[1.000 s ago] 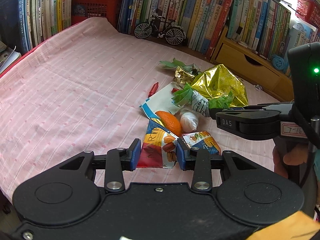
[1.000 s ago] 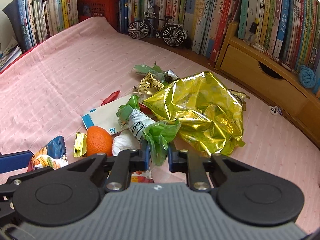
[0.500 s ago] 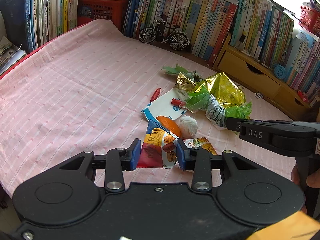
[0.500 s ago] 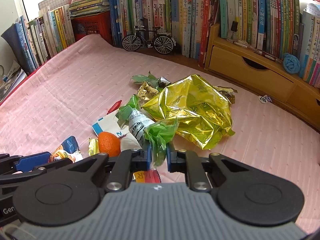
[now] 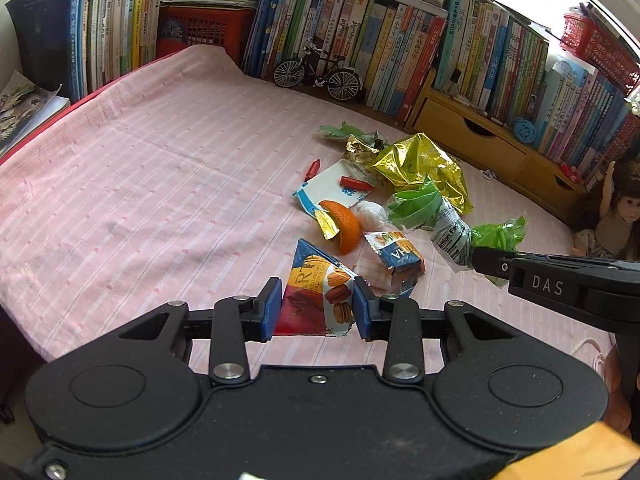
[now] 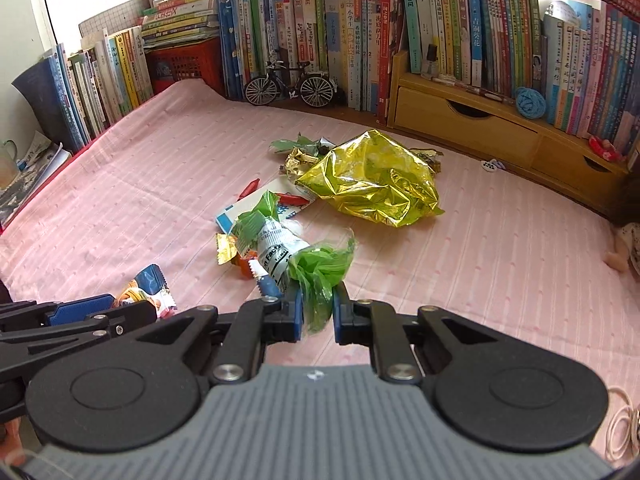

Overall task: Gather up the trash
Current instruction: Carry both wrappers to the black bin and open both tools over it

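1. Left gripper (image 5: pixel 314 314): blue pads clamped on the lower part of a macaron snack packet (image 5: pixel 318 294), which stands up between them, lifted off the pink striped cloth (image 5: pixel 160 184).
2. Right gripper (image 6: pixel 316 316): jaws pressed nearly together, pinching the crumpled green end of a green-and-white wrapper (image 6: pixel 288 256); the rest of the wrapper extends forward and upward from the pads, clear of the cloth. In the left wrist view the same wrapper (image 5: pixel 452 232) hangs from the right gripper's tip at the right edge.
3. Just beyond the left gripper: a small blue snack packet (image 5: pixel 396 254) on the cloth, with an orange peel (image 5: pixel 344 224) and a small gold foil scrap (image 5: pixel 328 226) beside it.
4. Farther out: a white-and-blue flat packet (image 5: pixel 324 188) bearing a red wrapper piece (image 5: pixel 356 183); a second red piece (image 5: pixel 312 169) lies just left of it.
5. Behind these: a large crumpled gold foil bag (image 6: pixel 372 180) resting on the cloth, with smaller green and gold wrappers at its far left side.
6. Background: rows of books (image 6: pixel 360 36), a model bicycle (image 6: pixel 290 84) and a wooden drawer unit (image 6: pixel 472 124) along the far edge.
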`<action>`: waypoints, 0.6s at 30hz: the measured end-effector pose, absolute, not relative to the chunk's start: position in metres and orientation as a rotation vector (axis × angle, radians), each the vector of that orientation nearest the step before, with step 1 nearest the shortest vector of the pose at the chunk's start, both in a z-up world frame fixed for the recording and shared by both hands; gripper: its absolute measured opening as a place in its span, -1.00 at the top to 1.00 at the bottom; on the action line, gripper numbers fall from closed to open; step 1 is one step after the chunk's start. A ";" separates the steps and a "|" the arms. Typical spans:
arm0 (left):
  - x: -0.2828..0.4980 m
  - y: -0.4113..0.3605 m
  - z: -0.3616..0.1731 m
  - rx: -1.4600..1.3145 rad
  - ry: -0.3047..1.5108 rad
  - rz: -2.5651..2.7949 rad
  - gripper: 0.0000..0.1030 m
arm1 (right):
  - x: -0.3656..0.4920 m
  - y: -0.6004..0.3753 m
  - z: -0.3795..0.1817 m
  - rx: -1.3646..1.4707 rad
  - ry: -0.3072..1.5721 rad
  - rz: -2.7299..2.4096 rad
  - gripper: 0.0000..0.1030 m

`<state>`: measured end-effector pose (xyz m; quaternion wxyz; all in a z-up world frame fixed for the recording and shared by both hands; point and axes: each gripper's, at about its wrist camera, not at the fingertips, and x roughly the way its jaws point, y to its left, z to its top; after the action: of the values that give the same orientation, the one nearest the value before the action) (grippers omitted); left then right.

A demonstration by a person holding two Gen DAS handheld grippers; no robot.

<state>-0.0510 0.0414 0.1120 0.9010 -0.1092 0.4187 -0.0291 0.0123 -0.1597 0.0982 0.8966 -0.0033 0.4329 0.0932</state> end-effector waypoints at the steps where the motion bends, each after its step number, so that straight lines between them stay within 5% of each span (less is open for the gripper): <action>1: -0.061 0.048 0.116 -0.228 0.861 -0.062 0.32 | 0.003 -0.157 0.103 0.005 0.898 0.193 0.64; 18: -0.225 0.185 0.053 -0.250 1.068 0.026 0.32 | -0.153 -0.054 0.056 0.062 1.123 0.311 0.63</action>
<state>-0.2245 0.1849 0.0530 0.8532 -0.1189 0.5077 0.0122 -0.1535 -0.0542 0.0564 0.8347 0.0292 0.5300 0.1468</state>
